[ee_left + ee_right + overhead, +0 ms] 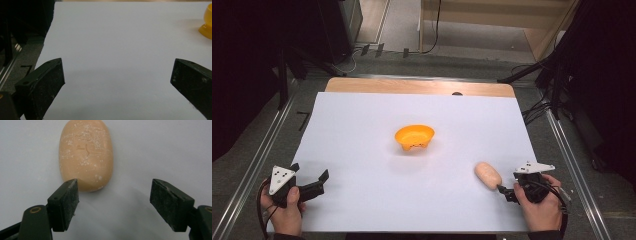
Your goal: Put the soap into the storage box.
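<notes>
Hands at bottom of high view: left gripper (309, 180) sits w/ jaws spread wide, nothing between; right gripper (507, 192) points at the bun (488, 175), tips just beside its near end, contact hard to tell. Orange bowl (414, 136) mid-sheet, well apart.

Left gripper view: jaws wide, bare white sheet (120, 50) between.

Right gripper view: jaws partly apart, gripping nothing; bun (85, 153) lies ahead, near end by left pad, not between pads.

A smooth, oval, peach-coloured soap bar (488, 175), dusted with pale specks and faintly scratched on top, lies flat on the white counter (362, 150). It sits near the front right, well apart from the orange bowl (414, 137).
</notes>
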Demonstrator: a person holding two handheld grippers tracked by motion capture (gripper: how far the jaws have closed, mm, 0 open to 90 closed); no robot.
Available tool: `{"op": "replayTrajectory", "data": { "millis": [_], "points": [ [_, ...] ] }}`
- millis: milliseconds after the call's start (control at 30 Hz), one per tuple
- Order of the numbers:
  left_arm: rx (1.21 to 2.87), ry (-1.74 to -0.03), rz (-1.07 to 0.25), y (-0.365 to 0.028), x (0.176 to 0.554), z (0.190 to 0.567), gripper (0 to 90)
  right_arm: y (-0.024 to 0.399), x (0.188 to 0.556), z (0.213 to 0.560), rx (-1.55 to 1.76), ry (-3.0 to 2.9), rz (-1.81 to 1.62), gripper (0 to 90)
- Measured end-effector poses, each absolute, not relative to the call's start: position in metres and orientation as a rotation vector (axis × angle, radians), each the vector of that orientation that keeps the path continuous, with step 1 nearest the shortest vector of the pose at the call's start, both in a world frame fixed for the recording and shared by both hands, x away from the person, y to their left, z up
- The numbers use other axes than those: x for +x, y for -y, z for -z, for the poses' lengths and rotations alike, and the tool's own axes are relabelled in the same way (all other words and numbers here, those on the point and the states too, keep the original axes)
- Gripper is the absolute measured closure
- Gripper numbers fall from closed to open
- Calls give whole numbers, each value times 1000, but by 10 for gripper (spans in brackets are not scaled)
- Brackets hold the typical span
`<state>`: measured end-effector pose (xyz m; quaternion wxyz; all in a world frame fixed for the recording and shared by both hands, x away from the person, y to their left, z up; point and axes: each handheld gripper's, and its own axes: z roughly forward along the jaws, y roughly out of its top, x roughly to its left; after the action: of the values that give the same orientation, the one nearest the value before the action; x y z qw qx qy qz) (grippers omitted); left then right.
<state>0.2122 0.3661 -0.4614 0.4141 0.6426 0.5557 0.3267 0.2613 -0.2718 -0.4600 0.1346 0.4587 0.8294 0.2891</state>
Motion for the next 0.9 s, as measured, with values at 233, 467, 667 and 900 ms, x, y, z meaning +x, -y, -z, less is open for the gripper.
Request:
{"op": "replayTrajectory", "data": {
  "millis": [233,467,667,900],
  "points": [
    [1589,-1407,-796,-369,212,461,0,267,264,459,1310,-2425,-817,235],
    [1593,-1404,-797,-368,212,461,0,263,267,454,1302,-2453,-813,235],
    [1598,-1400,-801,-368,212,462,0,258,270,453,1296,-2483,-813,236],
    [1602,-1398,-806,-367,212,462,0,251,275,451,1286,-2500,-812,236]
  ]
}}
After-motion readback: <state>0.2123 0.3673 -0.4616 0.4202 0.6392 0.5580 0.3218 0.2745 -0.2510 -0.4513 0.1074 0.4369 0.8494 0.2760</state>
